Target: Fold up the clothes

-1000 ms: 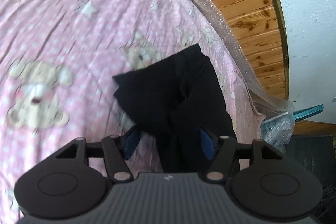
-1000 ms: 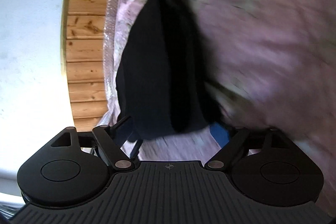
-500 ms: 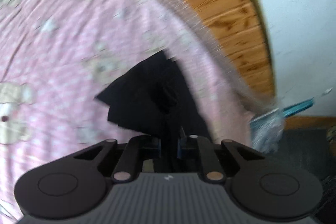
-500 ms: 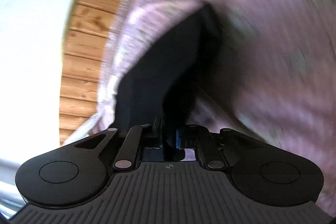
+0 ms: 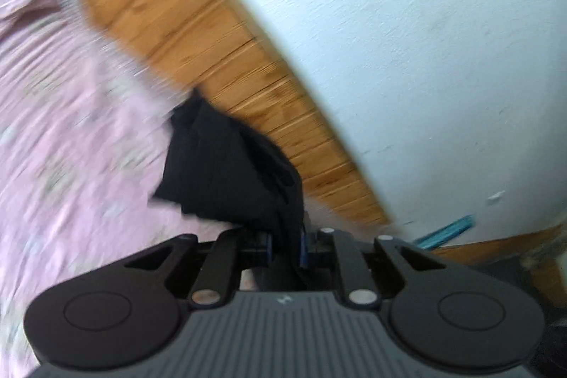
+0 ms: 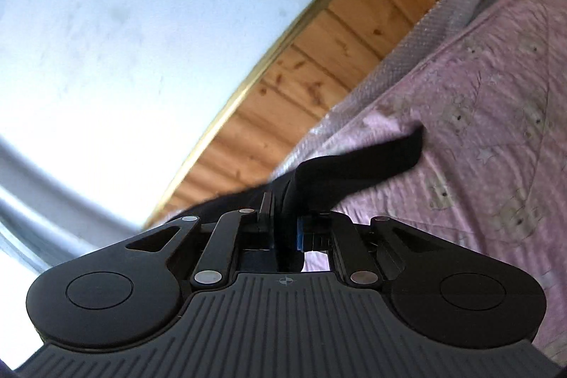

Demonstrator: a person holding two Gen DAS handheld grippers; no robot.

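Note:
A black garment (image 5: 226, 176) hangs bunched above the pink bear-print bed cover (image 5: 71, 130), lifted off it. My left gripper (image 5: 285, 241) pinches a fold of the cloth between its blue pads; its jaws are opening slightly, with the fabric still pressed between them. In the right wrist view the black garment (image 6: 354, 172) stretches away to the right over the bed cover (image 6: 478, 130). My right gripper (image 6: 285, 229) is shut on another edge of it. The left wrist view is blurred by motion.
A wood-panelled board (image 5: 219, 52) runs along the bed's far side under a pale wall (image 5: 425, 59). A bubble-wrap strip (image 6: 407, 48) lines the mattress edge. A teal object (image 5: 446, 231) lies by the wall at the right.
Both grippers closed on the black garment and rose with it, lifting it off the bed cover. The right gripper also rolled, and both views now tilt up toward the wall.

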